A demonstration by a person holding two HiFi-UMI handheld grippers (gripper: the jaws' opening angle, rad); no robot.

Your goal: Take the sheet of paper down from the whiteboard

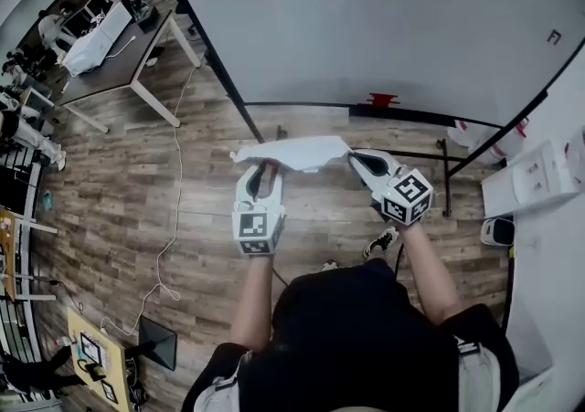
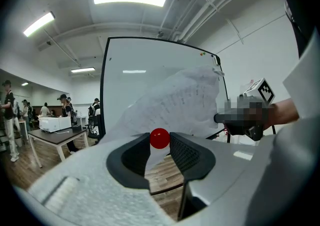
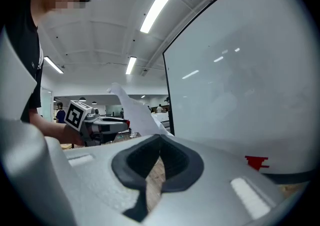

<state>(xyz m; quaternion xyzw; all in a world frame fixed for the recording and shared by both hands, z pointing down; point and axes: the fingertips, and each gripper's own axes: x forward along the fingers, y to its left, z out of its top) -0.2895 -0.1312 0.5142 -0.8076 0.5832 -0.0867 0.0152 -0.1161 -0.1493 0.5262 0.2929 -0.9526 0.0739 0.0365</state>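
Note:
The white sheet of paper hangs in the air between my two grippers, off the whiteboard and in front of it. My left gripper is shut on its left part, with a round red magnet pinched at the jaw tips together with the printed sheet. At the sheet's right end, my right gripper is shut on the edge. In the right gripper view the paper rises from the closed jaw tips of the right gripper towards the other gripper.
The whiteboard stands on a black frame with legs on the wooden floor. A red piece sits at its lower edge. A table and people are far left, a cable runs over the floor, white appliances stand right.

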